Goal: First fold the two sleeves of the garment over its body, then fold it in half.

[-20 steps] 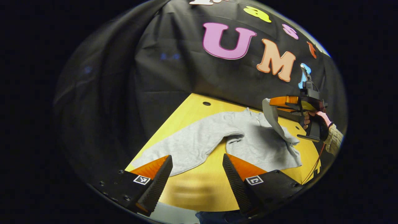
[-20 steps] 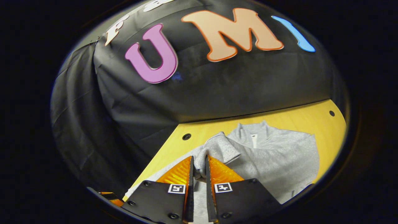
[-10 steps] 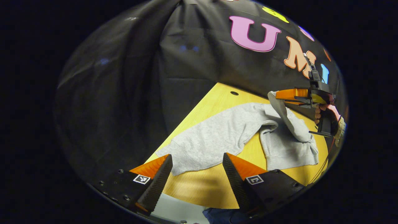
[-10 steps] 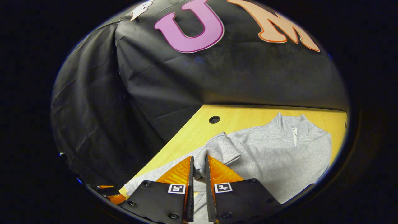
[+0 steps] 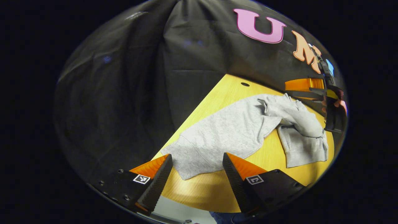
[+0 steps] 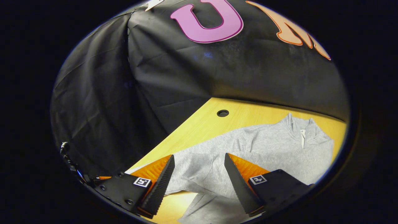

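Observation:
A grey sweatshirt (image 5: 230,130) lies flat on the yellow table (image 5: 205,193). Its near sleeve runs toward my left gripper (image 5: 197,169), which hovers open just short of the cuff (image 5: 186,161). The other sleeve (image 5: 298,116) lies crumpled across the body. In the left gripper view, my right gripper (image 5: 303,91) hangs just above that folded sleeve, held by a hand (image 5: 339,105). In the right gripper view, my right gripper (image 6: 199,165) is open with nothing between its fingers, above the sleeve (image 6: 202,180) on the sweatshirt (image 6: 273,149). The collar (image 6: 301,130) points to the far side.
The black cloth wall closes in the table at the back and left. A round hole (image 5: 245,84) (image 6: 222,113) sits in the table near the far edge. Bare tabletop shows between the near sleeve and the hem (image 5: 304,155).
My right gripper has opened and let go of the far sleeve, which dropped onto the body. My left gripper has drawn closer to the near sleeve's cuff, still open.

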A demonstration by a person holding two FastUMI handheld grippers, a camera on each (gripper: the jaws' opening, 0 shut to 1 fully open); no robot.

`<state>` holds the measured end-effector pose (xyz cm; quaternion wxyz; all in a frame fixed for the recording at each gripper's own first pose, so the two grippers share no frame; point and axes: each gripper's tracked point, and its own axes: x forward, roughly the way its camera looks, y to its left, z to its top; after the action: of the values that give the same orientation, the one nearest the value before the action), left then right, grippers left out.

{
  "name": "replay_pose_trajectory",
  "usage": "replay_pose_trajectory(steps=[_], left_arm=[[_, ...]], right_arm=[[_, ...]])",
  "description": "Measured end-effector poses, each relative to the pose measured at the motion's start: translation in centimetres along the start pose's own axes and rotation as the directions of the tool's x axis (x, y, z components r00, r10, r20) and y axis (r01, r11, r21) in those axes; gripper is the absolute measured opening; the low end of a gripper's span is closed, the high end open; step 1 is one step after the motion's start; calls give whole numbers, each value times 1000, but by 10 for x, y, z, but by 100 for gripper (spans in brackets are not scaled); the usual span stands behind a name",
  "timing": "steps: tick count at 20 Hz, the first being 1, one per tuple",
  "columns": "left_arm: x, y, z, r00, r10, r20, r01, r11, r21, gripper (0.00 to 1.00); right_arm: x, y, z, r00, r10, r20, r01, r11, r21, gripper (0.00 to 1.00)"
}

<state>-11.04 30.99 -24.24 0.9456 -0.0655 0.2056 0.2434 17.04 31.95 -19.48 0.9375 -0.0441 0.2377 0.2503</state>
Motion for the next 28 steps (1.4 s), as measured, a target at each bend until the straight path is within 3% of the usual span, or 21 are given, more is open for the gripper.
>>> replay_pose_trajectory(steps=[4,10,12,19,20,24,28], left_arm=[[2,4,-16,998,8,-67,-8,1000,-3,95],[0,9,-19,996,22,-85,-18,999,44,95],[1,9,-15,997,20,-74,-16,999,44,90],[11,-2,-6,997,-6,-75,8,1000,20,27],[12,-2,-6,997,-4,-81,6,1000,22,14],[11,-6,-4,992,36,-119,-33,999,28,0],[3,-30,19,996,-2,-89,1,1000,-14,0]], right_arm=[[-23,-16,13,999,-22,38,23,1000,-22,98],[-74,-60,28,991,-101,91,108,992,-72,99],[-96,-77,26,986,-130,101,138,988,-71,99],[-163,-129,6,968,-234,90,239,970,-49,99],[-170,-136,5,964,-248,92,252,967,-38,99],[-193,-160,1,951,-294,97,294,956,10,99],[-215,-184,-2,937,-336,98,336,942,17,99]])
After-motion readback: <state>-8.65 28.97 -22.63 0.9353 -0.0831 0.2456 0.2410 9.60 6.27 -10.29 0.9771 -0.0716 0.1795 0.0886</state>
